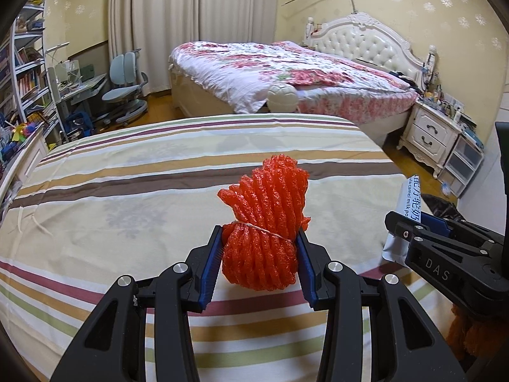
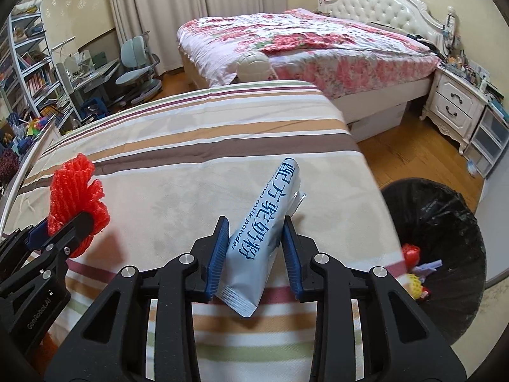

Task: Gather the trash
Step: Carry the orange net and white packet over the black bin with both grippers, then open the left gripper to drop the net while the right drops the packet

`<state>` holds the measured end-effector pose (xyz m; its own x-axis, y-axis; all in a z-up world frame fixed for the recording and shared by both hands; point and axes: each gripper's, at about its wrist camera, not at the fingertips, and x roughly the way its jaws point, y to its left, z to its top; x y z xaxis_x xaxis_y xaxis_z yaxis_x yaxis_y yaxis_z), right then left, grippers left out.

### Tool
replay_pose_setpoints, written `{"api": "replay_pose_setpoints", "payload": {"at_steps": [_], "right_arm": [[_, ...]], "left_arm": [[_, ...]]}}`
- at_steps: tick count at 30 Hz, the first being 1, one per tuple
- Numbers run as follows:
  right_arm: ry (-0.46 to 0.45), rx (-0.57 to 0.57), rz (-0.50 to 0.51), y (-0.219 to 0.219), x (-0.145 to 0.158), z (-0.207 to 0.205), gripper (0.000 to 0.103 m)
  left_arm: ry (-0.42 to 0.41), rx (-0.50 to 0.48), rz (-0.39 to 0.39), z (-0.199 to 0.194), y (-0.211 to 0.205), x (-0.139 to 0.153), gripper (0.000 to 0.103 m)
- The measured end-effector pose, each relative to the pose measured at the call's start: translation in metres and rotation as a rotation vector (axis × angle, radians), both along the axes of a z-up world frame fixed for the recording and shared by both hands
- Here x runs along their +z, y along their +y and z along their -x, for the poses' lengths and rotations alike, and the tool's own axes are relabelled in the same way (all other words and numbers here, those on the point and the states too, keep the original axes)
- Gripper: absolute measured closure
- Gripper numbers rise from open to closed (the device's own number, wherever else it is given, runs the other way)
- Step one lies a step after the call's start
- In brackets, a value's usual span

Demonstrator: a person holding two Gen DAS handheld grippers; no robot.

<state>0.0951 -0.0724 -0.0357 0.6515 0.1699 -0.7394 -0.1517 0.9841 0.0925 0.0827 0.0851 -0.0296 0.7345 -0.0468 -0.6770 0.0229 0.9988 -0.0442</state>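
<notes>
My left gripper (image 1: 259,238) is shut on a bundle of orange-red foam fruit netting (image 1: 270,210), tied with a thin string and held above the striped bedspread (image 1: 127,191). The same netting (image 2: 74,191) shows at the left of the right wrist view, in the left gripper (image 2: 68,222). My right gripper (image 2: 256,226) is shut on a pale blue milk powder sachet (image 2: 264,232) with dark blue lettering, tilted up to the right. That sachet (image 1: 404,203) and the right gripper (image 1: 423,226) appear at the right edge of the left wrist view.
A bin lined with a black bag (image 2: 442,222) stands on the wooden floor right of the striped bed, with colourful scraps inside. Beyond are a floral bed (image 2: 302,41), a white nightstand (image 2: 458,105), a desk chair (image 2: 140,63) and bookshelves (image 2: 28,73).
</notes>
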Motion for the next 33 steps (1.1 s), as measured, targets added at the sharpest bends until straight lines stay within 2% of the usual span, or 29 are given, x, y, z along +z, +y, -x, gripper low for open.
{"api": "replay_pose_setpoints", "payload": {"at_steps": [11,20,33], "right_arm": [[-0.039,-0.125,0.003,-0.081,0.010,0.016,0.071],[-0.045,-0.243,0.000,-0.147,0.005,0.021,0.071],[-0.037,-0.345,-0.020,-0.205,-0.005,0.021,0.070]], "left_arm": [[-0.021,-0.115,-0.004,-0.001,-0.069,0.006,0.060],[-0.036,-0.233,-0.019,-0.002,-0.133,0.007,0.060],[-0.030,-0.326,-0.033,-0.012,-0.203,-0.003,0.060]]}}
